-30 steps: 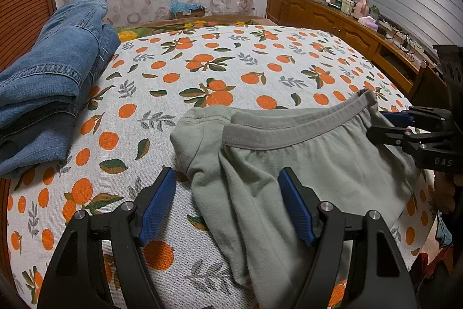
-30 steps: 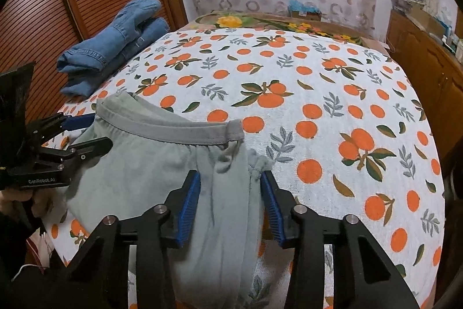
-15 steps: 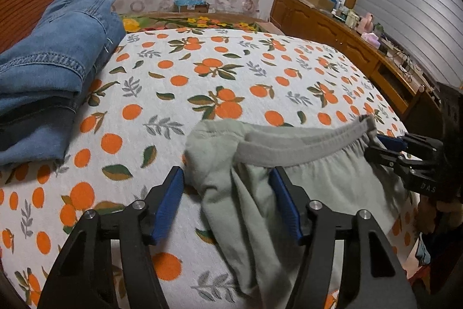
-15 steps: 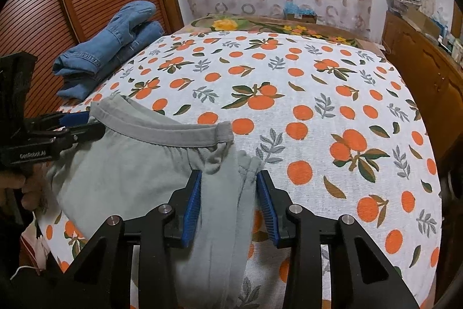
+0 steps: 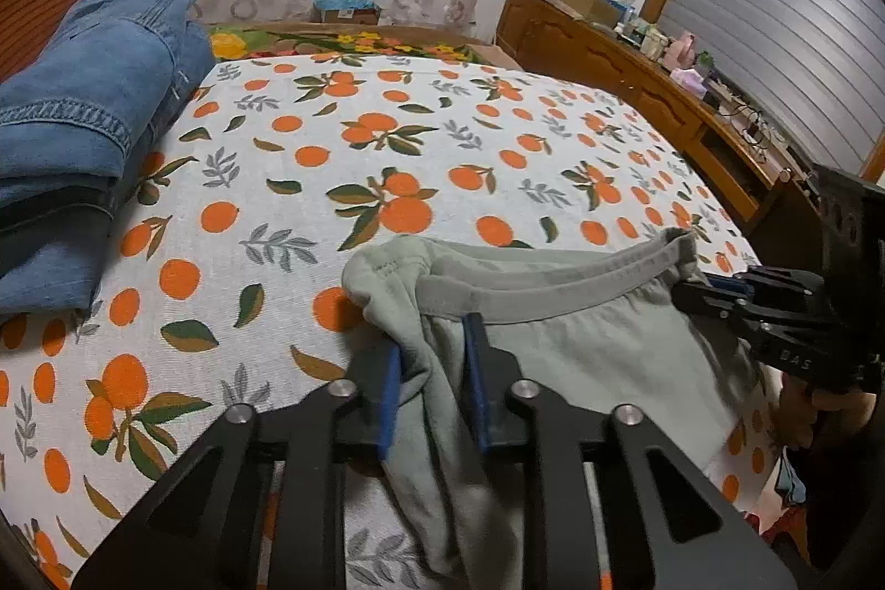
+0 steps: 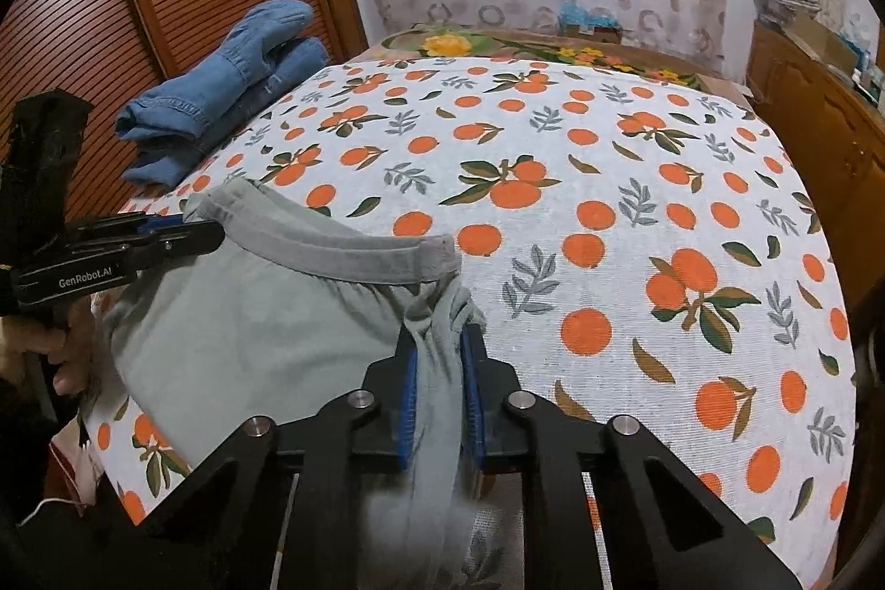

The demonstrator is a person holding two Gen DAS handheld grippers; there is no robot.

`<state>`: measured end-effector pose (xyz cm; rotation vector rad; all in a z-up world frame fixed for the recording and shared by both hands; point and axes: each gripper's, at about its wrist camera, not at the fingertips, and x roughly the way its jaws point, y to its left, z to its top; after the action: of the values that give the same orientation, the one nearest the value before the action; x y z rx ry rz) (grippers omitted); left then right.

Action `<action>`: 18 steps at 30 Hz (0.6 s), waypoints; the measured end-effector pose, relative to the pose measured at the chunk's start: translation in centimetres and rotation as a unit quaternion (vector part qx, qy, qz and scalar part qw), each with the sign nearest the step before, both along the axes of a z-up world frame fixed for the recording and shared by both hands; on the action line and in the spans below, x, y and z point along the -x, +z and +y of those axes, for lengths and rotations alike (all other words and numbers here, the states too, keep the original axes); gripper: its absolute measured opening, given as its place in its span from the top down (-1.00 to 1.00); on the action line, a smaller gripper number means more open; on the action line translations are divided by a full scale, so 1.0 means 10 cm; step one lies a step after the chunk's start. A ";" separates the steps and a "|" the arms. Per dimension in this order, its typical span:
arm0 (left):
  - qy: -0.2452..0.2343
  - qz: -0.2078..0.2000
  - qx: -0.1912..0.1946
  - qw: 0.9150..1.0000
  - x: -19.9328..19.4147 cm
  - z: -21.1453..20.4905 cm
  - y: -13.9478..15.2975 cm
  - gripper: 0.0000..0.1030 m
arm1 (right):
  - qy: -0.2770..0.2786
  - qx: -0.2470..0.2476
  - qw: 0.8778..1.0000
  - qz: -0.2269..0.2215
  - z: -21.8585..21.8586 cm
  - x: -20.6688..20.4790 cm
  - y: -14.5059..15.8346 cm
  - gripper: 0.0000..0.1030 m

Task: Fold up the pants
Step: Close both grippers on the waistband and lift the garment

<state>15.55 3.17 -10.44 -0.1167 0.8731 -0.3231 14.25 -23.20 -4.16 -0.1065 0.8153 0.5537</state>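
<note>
Left wrist view: left gripper (image 5: 428,380) and right gripper (image 6: 437,402) closing on pale green cotton pants (image 5: 581,352); bunched, thin pinches may slip when lifted.

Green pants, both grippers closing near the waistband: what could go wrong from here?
1. The left gripper is closing on a bunched fold of the green pants; it might lift crooked.
2. The right gripper is closing on a narrow twisted strip, which could slip.
3. The legs hang off the bed, possibly dragging.
</note>
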 end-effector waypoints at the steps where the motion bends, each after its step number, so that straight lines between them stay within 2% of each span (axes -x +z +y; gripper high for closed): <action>1: -0.001 -0.004 0.000 1.000 0.02 -0.01 0.02 0.67 | 0.001 -0.001 1.000 0.000 0.00 0.01 0.00 0.76; 6: -0.005 -0.036 0.005 0.999 0.19 -0.04 0.23 0.70 | -0.004 -0.022 1.000 -0.013 -0.05 0.09 0.07 0.78; 11: -0.010 -0.074 0.005 0.997 0.36 -0.10 0.50 0.71 | -0.008 -0.035 0.998 -0.049 -0.09 0.27 0.25 0.78; 18: -0.012 -0.124 -0.015 0.992 0.51 -0.17 0.84 0.71 | -0.008 -0.040 0.995 -0.095 -0.12 0.47 0.49 0.78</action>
<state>10.42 1.47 -2.03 -0.0367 0.6339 -0.3380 9.54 -24.45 0.71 -0.0782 0.6085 0.5520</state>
